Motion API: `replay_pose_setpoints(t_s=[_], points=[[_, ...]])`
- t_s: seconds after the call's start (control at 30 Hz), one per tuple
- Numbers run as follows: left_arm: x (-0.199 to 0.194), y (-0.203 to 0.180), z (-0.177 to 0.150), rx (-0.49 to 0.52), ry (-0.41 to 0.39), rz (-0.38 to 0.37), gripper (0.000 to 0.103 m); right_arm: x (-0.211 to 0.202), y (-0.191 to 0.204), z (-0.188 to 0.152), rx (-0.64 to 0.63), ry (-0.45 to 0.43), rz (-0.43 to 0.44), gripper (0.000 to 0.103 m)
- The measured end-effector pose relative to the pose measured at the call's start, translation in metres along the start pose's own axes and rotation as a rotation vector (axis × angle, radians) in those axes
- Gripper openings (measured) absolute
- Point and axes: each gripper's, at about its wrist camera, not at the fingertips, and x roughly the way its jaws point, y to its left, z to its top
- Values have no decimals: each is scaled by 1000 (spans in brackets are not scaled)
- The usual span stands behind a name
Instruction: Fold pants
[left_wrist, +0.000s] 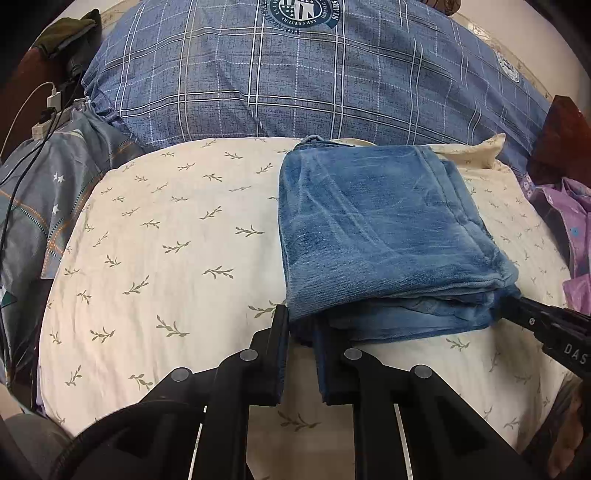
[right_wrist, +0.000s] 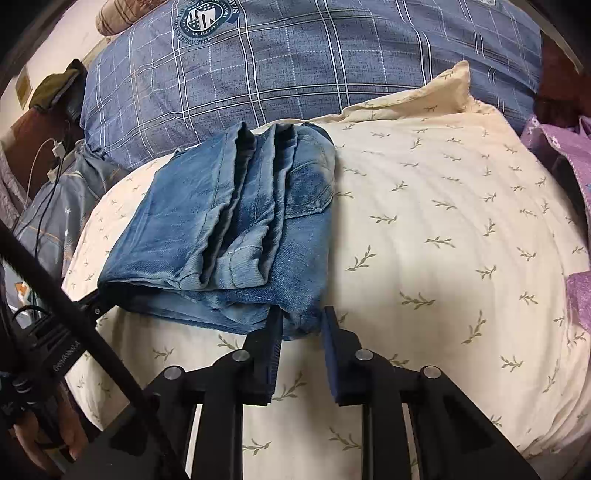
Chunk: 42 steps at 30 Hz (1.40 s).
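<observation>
A pair of blue jeans (left_wrist: 380, 236) lies folded into a thick stack on a cream, leaf-print cover (left_wrist: 177, 258). My left gripper (left_wrist: 301, 321) is open, its fingertips at the stack's near left corner, with a fold edge between them. In the right wrist view the jeans (right_wrist: 221, 236) show several layers and a back pocket. My right gripper (right_wrist: 301, 321) is open with the stack's near right corner between its tips. The right gripper also shows in the left wrist view (left_wrist: 517, 314), and the left gripper in the right wrist view (right_wrist: 96, 299).
A large blue plaid pillow (left_wrist: 295, 85) lies behind the jeans. A purple garment (left_wrist: 569, 225) lies at the right edge. A grey star-print cloth (left_wrist: 48, 192), a white charger (left_wrist: 53, 99) and cables sit at the left.
</observation>
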Motion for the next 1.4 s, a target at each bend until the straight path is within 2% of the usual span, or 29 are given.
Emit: replay_pose_setpoints(t_s=[0.1,0.13,0.17,0.2,0.23,0.3,0.43,0.57,0.63,0.73,0.83,0.9,0.97,1.03,1.1,1.17,1.27,1.37,1.4], points=[[-5,2,1,3,-2,-6,13,-2,0,0,-4,3,4,19],[-8,2,1,4,2,-9,13,-4,-1,0,3,5,13,23],[-13,4,1,4,3,-24,17,-7,-3,0,9,2,22,23],[-16,5,1,2,1,-36,21,-9,-4,0,14,-1,29,31],[-20,6,1,-2,-1,-45,29,-11,-5,0,17,-3,32,47],[-32,10,0,-19,-23,-78,33,-17,-5,-1,20,-22,21,63],[-50,19,1,-56,-39,-149,39,-24,-3,1,6,-36,18,63],[-51,32,23,-107,-24,-192,41,-40,-7,13,5,-66,40,63],[-45,38,43,-125,-16,-214,46,-47,-9,27,13,-79,94,69],[-21,47,84,-170,7,-255,48,-46,-3,62,-4,-68,201,70],[17,45,127,-171,59,-263,51,-20,7,106,-10,-23,275,70],[54,45,146,-187,112,-314,51,1,14,122,1,-18,286,70],[79,50,146,-221,141,-323,48,24,17,128,11,-8,303,63],[95,61,136,-271,143,-319,46,42,15,123,34,-9,312,45],[104,68,133,-304,171,-313,46,47,18,123,17,-11,322,43],[111,71,137,-324,178,-343,47,43,24,126,-24,-47,306,43],[122,73,139,-321,178,-324,47,38,32,129,-65,-88,309,46],[130,67,138,-323,193,-340,46,57,39,133,-91,-35,260,44],[129,65,139,-319,190,-340,46,68,38,133,-83,0,222,37]])
